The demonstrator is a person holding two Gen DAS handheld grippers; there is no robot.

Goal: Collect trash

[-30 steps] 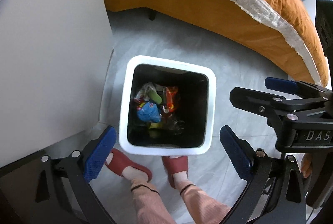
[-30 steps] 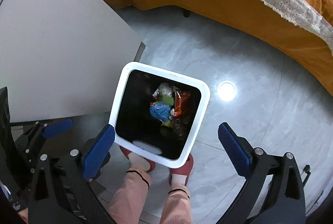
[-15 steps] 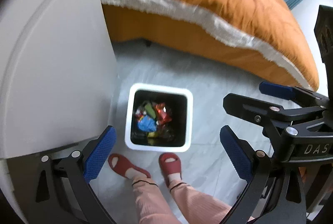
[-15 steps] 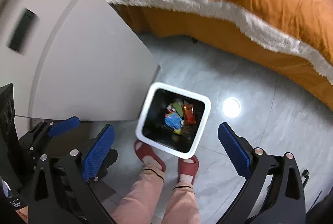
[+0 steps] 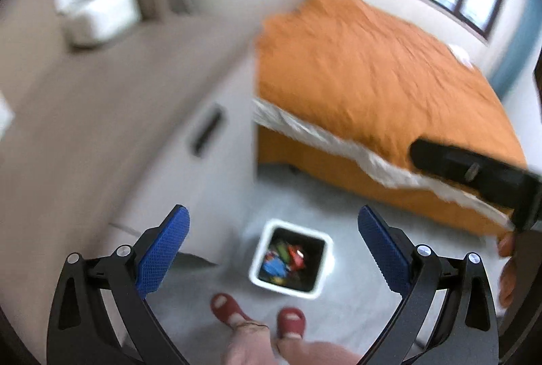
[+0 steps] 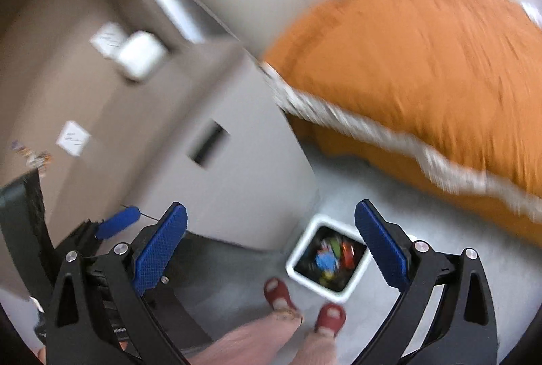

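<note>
Across the upper right of both views I see the bed [image 5: 372, 66] with its orange cover and white lace trim, heavily blurred. Left of it stands a grey cabinet [image 5: 216, 168] with a dark slot handle; on its brown top sits a white box [image 5: 101, 16], blurred too. Grey floor [image 5: 352, 195] fills the space between the cabinet and the bed. Down on the floor is the white bin [image 5: 290, 260], well below both grippers, near the cabinet corner, upright, with colourful wrappers [image 5: 284, 258] inside it: blue, red, green, yellow bits. Just beside the bin's near edge are my two red slippers [image 5: 230, 304], pink trouser legs above them. My left gripper [image 5: 272, 249] has its blue pads spread wide, nothing between them. My right gripper [image 6: 269, 249] is likewise spread wide and holds nothing. Small scraps [image 6: 34, 155] lie on the cabinet top at far left in the right view, too blurred to identify.
</note>
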